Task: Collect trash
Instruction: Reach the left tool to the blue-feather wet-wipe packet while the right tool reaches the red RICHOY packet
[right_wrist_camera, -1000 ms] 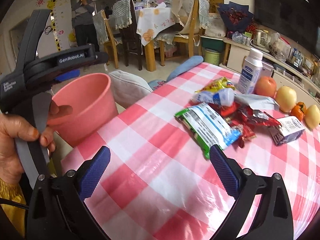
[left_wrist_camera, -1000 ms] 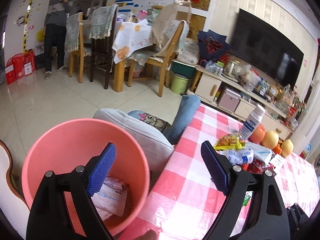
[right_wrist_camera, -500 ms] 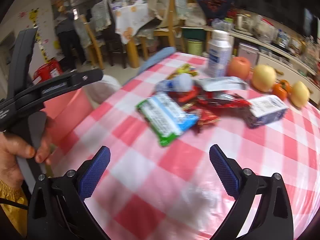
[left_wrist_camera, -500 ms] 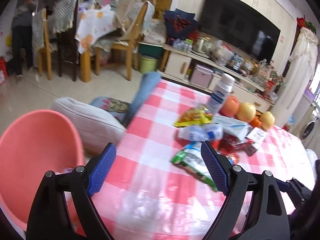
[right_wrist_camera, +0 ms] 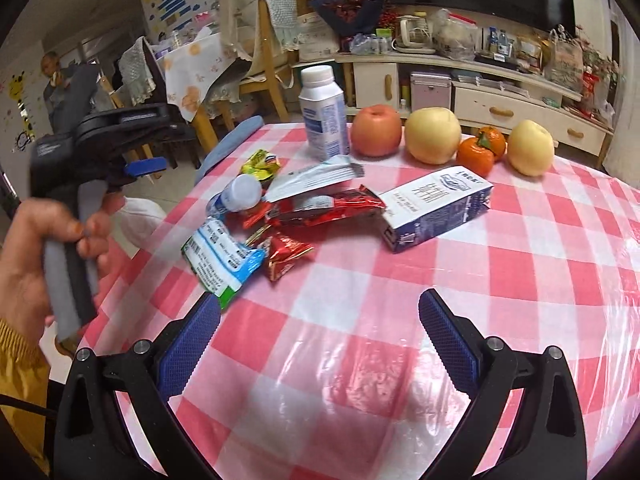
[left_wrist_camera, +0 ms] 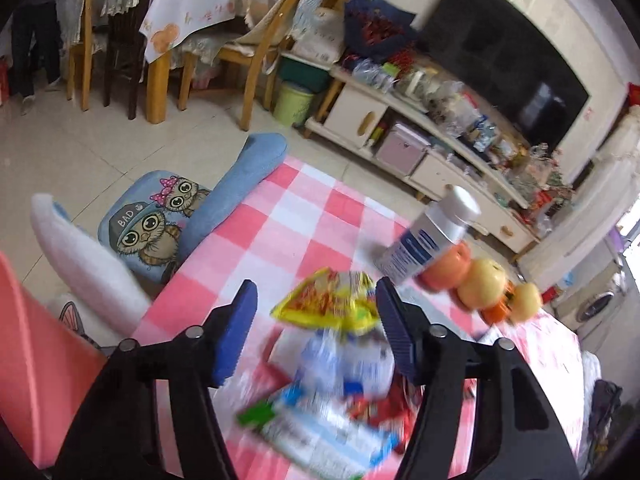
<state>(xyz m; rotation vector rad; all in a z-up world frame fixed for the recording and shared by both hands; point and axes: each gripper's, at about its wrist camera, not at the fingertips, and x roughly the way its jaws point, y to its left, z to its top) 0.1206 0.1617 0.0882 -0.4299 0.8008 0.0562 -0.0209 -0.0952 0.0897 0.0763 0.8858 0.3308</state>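
Checked table [right_wrist_camera: 520, 264] bare near edge; trash pile [right_wrist_camera: 280, 216] near left rim; left claw [left_wrist_camera: 316, 320] narrowing, unclenched over wrappers; right claw [right_wrist_camera: 320, 344] released.

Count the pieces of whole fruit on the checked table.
4, in a row at the table's far edge: red apple beside the white bottle, yellow apple, orange tangerine, yellow apple rightmost. None appears hidden.
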